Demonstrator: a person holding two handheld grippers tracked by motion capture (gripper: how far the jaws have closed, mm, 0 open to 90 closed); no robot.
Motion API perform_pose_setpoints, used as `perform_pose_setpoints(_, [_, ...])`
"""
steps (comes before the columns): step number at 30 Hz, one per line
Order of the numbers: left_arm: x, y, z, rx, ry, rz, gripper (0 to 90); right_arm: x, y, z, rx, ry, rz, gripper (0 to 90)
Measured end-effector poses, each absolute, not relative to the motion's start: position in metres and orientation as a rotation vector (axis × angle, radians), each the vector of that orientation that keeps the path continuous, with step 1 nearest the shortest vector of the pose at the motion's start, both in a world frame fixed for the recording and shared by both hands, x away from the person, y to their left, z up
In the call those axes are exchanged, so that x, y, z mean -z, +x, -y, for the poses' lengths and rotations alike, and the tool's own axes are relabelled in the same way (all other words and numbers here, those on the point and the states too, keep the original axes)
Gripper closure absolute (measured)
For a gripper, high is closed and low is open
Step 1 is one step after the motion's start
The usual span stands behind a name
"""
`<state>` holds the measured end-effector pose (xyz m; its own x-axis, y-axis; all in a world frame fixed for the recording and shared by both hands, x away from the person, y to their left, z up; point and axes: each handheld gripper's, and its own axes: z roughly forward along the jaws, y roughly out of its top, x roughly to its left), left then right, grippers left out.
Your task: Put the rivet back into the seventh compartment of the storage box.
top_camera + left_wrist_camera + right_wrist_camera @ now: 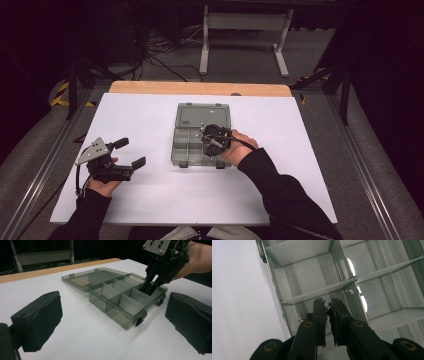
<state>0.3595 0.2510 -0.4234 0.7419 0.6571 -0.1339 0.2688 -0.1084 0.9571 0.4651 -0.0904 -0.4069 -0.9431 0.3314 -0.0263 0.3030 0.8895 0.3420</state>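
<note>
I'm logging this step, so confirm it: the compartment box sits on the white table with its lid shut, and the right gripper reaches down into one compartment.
Not quite. The box's lid is open, lying flat on the table behind the compartments, as the left gripper view shows. The rest holds: the right gripper reaches into one compartment.

Organizer box [192,142] w/ open lid [202,116] sits mid-table, toward the far edge; right gripper [209,138] is down in a compartment, dividers [319,291] close round its jaws. White table [150,200] is bare along near edge & both sides, so there's free passage there.
</note>
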Motion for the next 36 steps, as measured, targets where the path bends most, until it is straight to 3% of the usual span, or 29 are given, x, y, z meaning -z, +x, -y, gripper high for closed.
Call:
perform_pose_setpoints(22, [0.423, 0.359, -0.251, -0.385, 1.689, -0.744, 1.5, 0.416, 0.466, 0.088, -0.495, 0.483, -2.986, 81.6])
perform_pose_setpoints(26, [0.423, 0.36, -0.251, -0.386, 1.689, -0.743, 1.5, 0.415, 0.466, 0.089, -0.516, 0.485, -2.963, 69.2])
perform_pose_setpoints(36, [0.424, 0.361, -0.25, -0.375, 1.691, -0.742, 1.0, 0.401, 0.461, 0.093, -0.577, 0.497, -2.905, 59.4])
